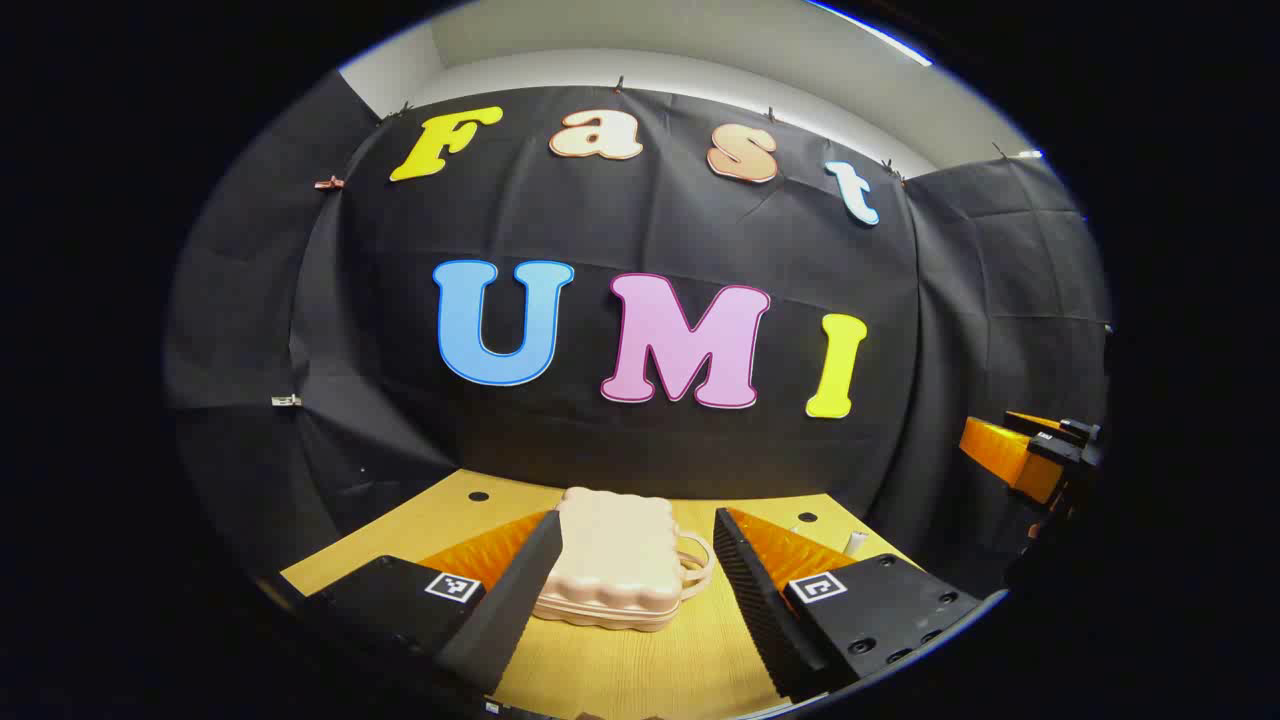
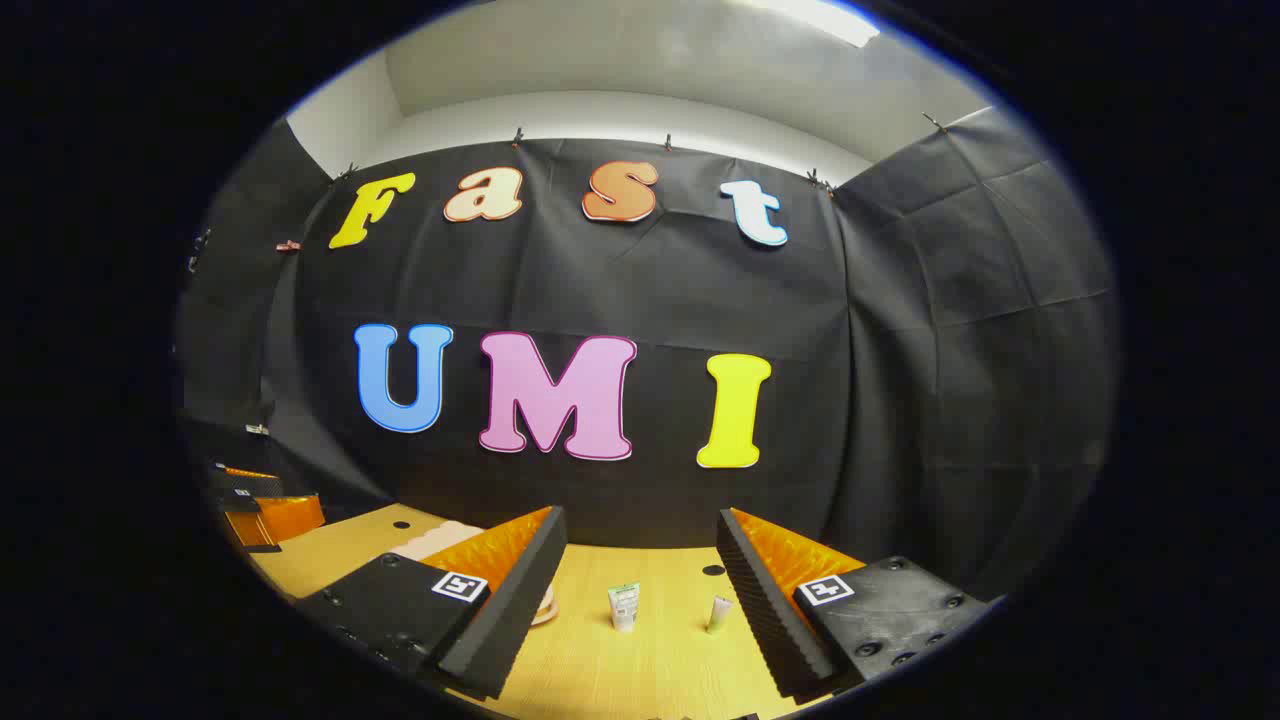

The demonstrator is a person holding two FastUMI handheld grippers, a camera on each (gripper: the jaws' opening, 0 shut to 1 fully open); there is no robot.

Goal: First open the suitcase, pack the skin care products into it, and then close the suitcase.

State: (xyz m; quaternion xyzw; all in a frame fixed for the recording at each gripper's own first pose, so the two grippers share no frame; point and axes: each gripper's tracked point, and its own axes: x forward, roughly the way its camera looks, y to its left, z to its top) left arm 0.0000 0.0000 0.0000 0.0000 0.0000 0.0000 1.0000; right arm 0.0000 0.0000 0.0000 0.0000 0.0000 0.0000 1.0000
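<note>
In the left gripper view, the left gripper point(image 1: 635, 585) hangs over the wooden worktop point(image 1: 640, 670) with its fingers spread wide and nothing between them. Framed in that gap, in the lower centre of the frame, lies the small pale pink suitcase point(image 1: 612, 570). It is shut and flat on its side, apart from both fingers, with its carry handle point(image 1: 694, 563) turned toward the right of the frame. Its long axis runs roughly away from the camera, along the line of the fingers. At the far right edge of this view the right gripper point(image 1: 1040, 455) shows, well apart from the case.

In the right gripper view, the right gripper point(image 2: 640, 590) is likewise wide open and holds nothing. Two skin care products stand on the worktop ahead of it, in the lower centre of the frame: a small green-topped tube point(image 2: 623, 606) and, just right of it, a slimmer pale tube point(image 2: 719, 614) that leans a little. A corner of the suitcase peeks out behind this gripper's left finger, at lower left.

The case is not yet opened, so that step appears to come first. The left gripper is the nearer one and is already lined up on it, while the right faces the tubes. I judge the opening edge to be on the handle side, toward the right gripper.
</note>
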